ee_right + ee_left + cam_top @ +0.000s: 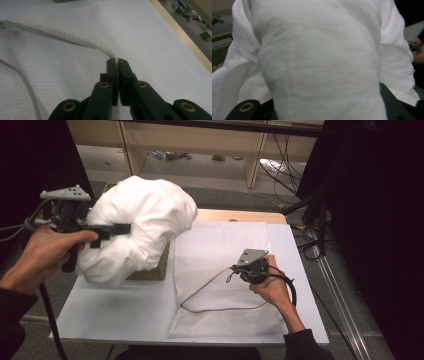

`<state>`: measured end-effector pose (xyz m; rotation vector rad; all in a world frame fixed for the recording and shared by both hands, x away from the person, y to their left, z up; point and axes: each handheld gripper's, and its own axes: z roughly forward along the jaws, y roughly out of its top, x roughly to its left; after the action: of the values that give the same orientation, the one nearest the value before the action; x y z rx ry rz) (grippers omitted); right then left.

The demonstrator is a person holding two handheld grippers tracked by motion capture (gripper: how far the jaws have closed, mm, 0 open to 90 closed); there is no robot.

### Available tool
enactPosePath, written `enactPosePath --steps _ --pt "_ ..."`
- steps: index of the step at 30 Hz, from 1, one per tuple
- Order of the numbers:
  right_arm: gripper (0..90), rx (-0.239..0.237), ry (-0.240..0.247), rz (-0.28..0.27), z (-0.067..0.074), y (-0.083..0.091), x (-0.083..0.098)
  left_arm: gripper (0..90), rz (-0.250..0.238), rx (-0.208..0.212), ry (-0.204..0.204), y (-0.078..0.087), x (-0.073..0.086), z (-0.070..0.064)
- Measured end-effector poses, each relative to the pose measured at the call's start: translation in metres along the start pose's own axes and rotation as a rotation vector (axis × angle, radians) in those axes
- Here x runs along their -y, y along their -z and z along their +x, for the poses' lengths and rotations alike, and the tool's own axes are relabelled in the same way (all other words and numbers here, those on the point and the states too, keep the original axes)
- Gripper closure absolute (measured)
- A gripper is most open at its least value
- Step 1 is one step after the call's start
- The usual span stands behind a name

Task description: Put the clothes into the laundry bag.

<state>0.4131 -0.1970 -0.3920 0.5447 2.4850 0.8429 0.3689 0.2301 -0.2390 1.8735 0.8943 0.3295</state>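
**Pillow lifted, cover pinched open — stuffing not begun**

Left tongs (120, 228) clamp the white pillow (142, 222), raised off the bench (115, 312); right tongs (117, 65) shut on the pillowcase (220, 250) edge, flat beneath them; pillow well apart from the opening — insertion remains.

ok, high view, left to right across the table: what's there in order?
Left claw clamped on the white pillow → olive box under the pillow's edge → white mesh pillowcase flat on the table → right claw pinching the pillowcase's edge.
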Motion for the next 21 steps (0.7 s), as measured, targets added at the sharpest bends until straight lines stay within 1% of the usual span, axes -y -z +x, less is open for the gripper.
enactPosePath --steps 1,2,3,4,5,6,7,8,9,10,11,12,13,14,15,16,17,18,20,21 --pt "89.7 0.011 0.002 -0.004 -0.001 0.001 -0.001 61.4 0.005 0.016 -0.013 0.004 0.004 -0.010" --pt "89.7 0.006 0.002 -0.017 -0.005 0.002 -0.002 61.3 0.001 0.059 -0.018 0.007 0.011 -0.022" --pt "89.7 0.006 0.002 -0.017 -0.005 0.002 -0.002 61.2 0.001 0.059 -0.018 0.007 0.011 -0.022" --pt "89.7 0.009 0.003 -0.023 -0.007 0.002 -0.002 61.2 0.002 0.076 -0.011 0.008 0.016 -0.029" --pt "89.7 0.004 -0.017 -0.021 -0.007 0.003 -0.002 61.3 0.002 0.131 0.005 0.007 0.023 -0.036" --pt "89.7 0.007 -0.025 -0.030 -0.009 0.003 -0.003 61.2 0.013 0.165 0.014 0.006 0.026 -0.039" --pt "89.7 0.002 -0.028 -0.034 -0.010 0.002 -0.003 61.2 0.023 0.211 0.013 0.000 0.035 -0.051" --pt "89.7 0.005 -0.035 -0.035 -0.010 0.002 -0.003 61.2 0.023 0.211 0.013 0.000 0.035 -0.051" --pt "89.7 0.005 -0.035 -0.035 -0.010 0.002 -0.003 61.2 0.033 0.234 0.006 -0.003 0.040 -0.057" --pt "89.7 0.008 -0.026 -0.038 -0.010 0.001 -0.004 61.2 0.031 0.256 -0.003 -0.008 0.046 -0.065" --pt "89.7 0.014 -0.020 -0.040 -0.012 0.002 -0.005 61.1 0.041 0.268 -0.013 -0.010 0.049 -0.070" --pt "89.7 0.009 -0.040 -0.046 -0.013 0.002 -0.005 61.0 0.059 0.292 -0.048 -0.017 0.056 -0.080" --pt "89.7 0.013 -0.050 -0.051 -0.014 0.002 -0.005 61.0 0.070 0.307 -0.062 -0.023 0.062 -0.087" --pt "89.7 0.011 -0.053 -0.057 -0.015 0.003 -0.005 61.0 0.077 0.325 -0.072 -0.027 0.065 -0.090" --pt "89.8 0.010 -0.070 -0.057 -0.015 0.004 -0.005 60.9 0.077 0.325 -0.072 -0.027 0.065 -0.090" --pt "89.8 0.010 -0.070 -0.057 -0.015 0.004 -0.005 60.9 0.090 0.343 -0.078 -0.032 0.070 -0.094" --pt "89.8 0.015 -0.050 -0.065 -0.016 0.006 -0.007 60.9 0.136 0.368 -0.108 -0.045 0.079 -0.102" --pt "89.8 0.015 -0.050 -0.065 -0.016 0.006 -0.007 60.9 0.136 0.368 -0.108 -0.045 0.079 -0.102" --pt "89.8 0.024 -0.039 -0.078 -0.018 0.008 -0.009 60.9 0.164 0.399 -0.126 -0.058 0.085 -0.108" --pt "89.9 0.038 -0.032 -0.090 -0.018 0.011 -0.012 60.9 0.175 0.414 -0.131 -0.063 0.088 -0.111"
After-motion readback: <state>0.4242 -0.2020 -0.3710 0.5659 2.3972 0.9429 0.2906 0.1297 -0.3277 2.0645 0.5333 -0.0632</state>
